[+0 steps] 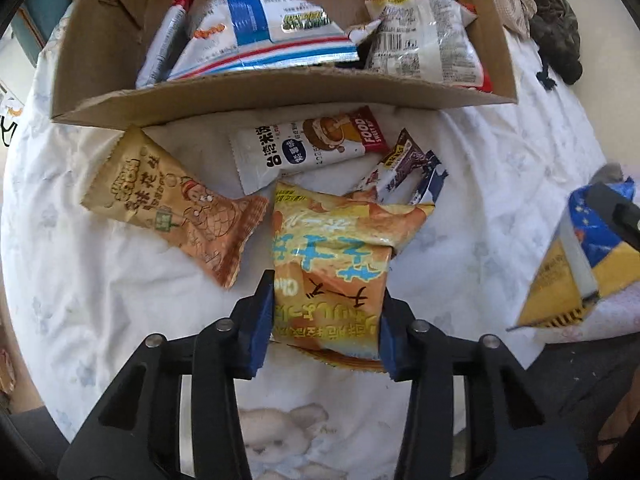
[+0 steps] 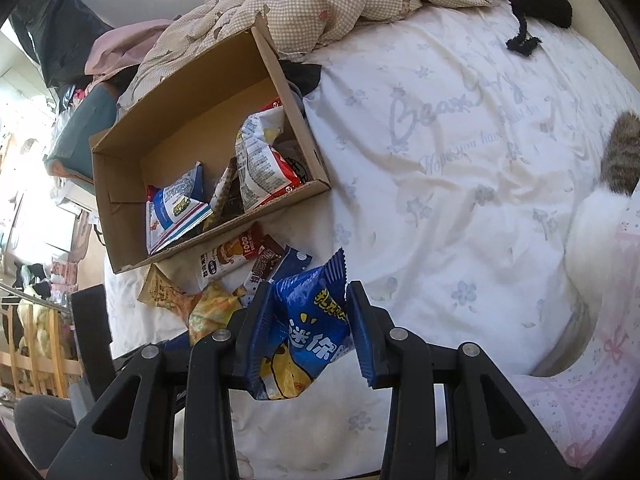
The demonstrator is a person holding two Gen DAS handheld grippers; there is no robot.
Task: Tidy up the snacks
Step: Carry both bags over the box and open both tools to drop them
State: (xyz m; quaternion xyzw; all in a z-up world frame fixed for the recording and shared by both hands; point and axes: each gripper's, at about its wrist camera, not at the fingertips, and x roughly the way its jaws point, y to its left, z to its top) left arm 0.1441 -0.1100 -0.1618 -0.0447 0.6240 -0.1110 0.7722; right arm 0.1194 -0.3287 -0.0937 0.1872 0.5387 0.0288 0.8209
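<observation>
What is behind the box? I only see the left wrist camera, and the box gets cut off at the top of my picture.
Observer: A rumpled checked quilt lies right behind the cardboard box.
Operator: Is my right gripper holding its blue packet properly?
Observer: Yes. The right gripper pinches the blue packet across its middle, with the crimped top sticking up.
Operator: What is to the right of it?
Observer: Pink dotted fabric lies on the bed there.

White sheet [image 2: 460, 184] (pale blue flowers), brown box [image 1: 280, 96].
</observation>
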